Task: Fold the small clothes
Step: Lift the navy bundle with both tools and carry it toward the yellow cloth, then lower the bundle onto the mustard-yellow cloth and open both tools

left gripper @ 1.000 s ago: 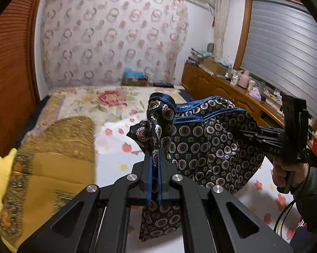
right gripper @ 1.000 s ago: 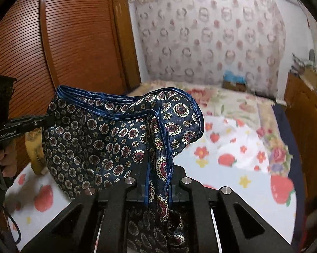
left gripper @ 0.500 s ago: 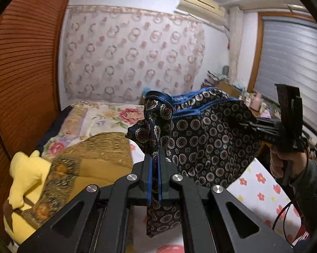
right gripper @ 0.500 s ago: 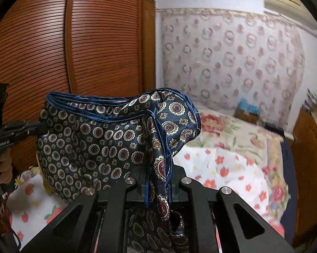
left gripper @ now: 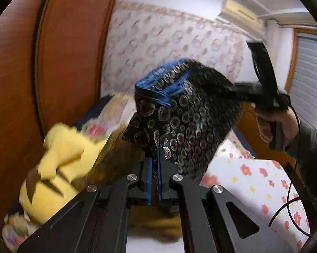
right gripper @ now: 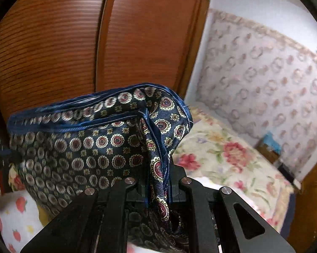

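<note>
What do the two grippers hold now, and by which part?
Both hold one dark patterned cloth above the bed: the left gripper and the right gripper are each shut on a bunched part near its blue-trimmed edge.

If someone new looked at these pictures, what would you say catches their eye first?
First, the dark patterned cloth with blue edging, held up in the air between the left gripper and the right gripper, each shut on an end. Next, the yellow plush toy low on the left of the left wrist view, beside the wooden wardrobe, and the flowered bedspread beyond the cloth.
</note>
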Demonstrator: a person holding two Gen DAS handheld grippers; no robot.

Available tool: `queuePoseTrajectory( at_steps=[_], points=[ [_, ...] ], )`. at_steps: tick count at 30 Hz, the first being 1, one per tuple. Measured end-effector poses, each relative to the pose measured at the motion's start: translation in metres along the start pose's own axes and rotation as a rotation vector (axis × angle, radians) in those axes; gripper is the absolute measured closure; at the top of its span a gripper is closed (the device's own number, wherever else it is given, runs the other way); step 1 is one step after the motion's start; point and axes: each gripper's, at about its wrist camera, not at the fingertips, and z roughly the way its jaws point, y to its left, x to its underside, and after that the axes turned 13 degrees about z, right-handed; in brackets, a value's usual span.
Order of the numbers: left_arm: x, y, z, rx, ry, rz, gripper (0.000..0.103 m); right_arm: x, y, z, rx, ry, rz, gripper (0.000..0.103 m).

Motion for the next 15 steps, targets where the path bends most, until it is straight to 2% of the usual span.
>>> queuePoseTrajectory(
  at_steps=[3, 6, 11, 15],
  points=[
    [0.017, 0.009, 0.01, -0.027, 0.043, -0.029, 0.098, -0.001, 0.015, 0.037, -0.018, 0.037, -0.011, 0.09],
    [0.027, 0.013, 0.017, -0.051, 0.07, -0.039, 0.098, -0.002, 0.021, 0.058, -0.024, 0.056, 0.006, 0.087],
    [0.042, 0.017, 0.015, -0.062, 0.093, -0.062, 0.098, -0.014, 0.021, 0.054, -0.016, 0.02, 0.036, 0.058],
    [0.043, 0.014, 0.015, -0.07, 0.105, -0.067, 0.098, -0.008, 0.022, 0.032, 0.015, -0.044, 0.054, 0.045]
  ],
)
